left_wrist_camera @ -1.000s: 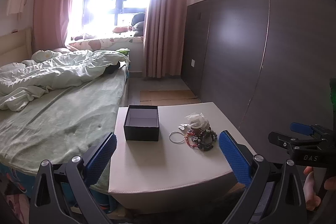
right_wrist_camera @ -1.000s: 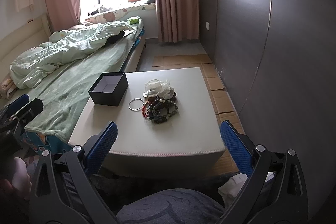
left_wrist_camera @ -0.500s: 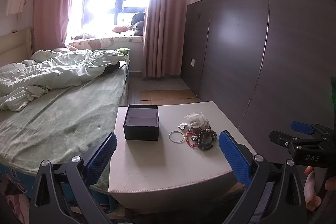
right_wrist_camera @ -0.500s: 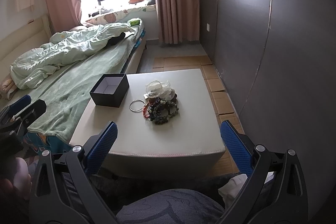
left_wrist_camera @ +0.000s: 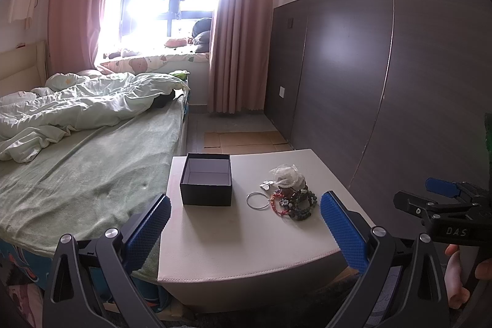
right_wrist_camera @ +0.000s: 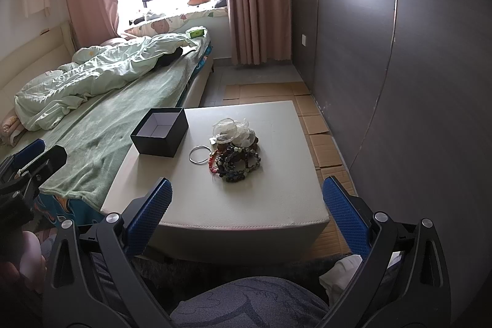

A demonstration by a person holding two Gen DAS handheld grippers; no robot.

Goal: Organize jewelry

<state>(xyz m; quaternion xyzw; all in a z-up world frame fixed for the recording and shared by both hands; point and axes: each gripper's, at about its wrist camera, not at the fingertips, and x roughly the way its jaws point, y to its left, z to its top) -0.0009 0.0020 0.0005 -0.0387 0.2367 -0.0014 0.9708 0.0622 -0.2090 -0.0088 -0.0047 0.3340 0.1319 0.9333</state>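
Note:
An open black box point(left_wrist_camera: 206, 183) point(right_wrist_camera: 160, 132) with a pale inside stands at the far left of a white low table point(left_wrist_camera: 233, 239) point(right_wrist_camera: 240, 192). To its right lie a silver bangle point(left_wrist_camera: 257, 200) point(right_wrist_camera: 199, 154) and a heap of beaded bracelets point(left_wrist_camera: 296, 202) point(right_wrist_camera: 238, 160) with clear plastic pouches point(left_wrist_camera: 286, 173) point(right_wrist_camera: 229, 129) behind it. My left gripper point(left_wrist_camera: 245, 219) is open, short of the table's near edge. My right gripper point(right_wrist_camera: 246, 205) is open too, held back from the table with nothing between its fingers.
A bed point(left_wrist_camera: 80, 171) with a green sheet and rumpled duvet runs along the table's left side. A dark panelled wall point(right_wrist_camera: 399, 66) stands to the right, cardboard sheets point(right_wrist_camera: 319, 131) on the floor beside it. A person's knee point(right_wrist_camera: 252, 303) is below the right gripper.
The right gripper has crept slightly forward and up, so the table sits a little lower in its view. The left gripper has barely moved. Both stay open.

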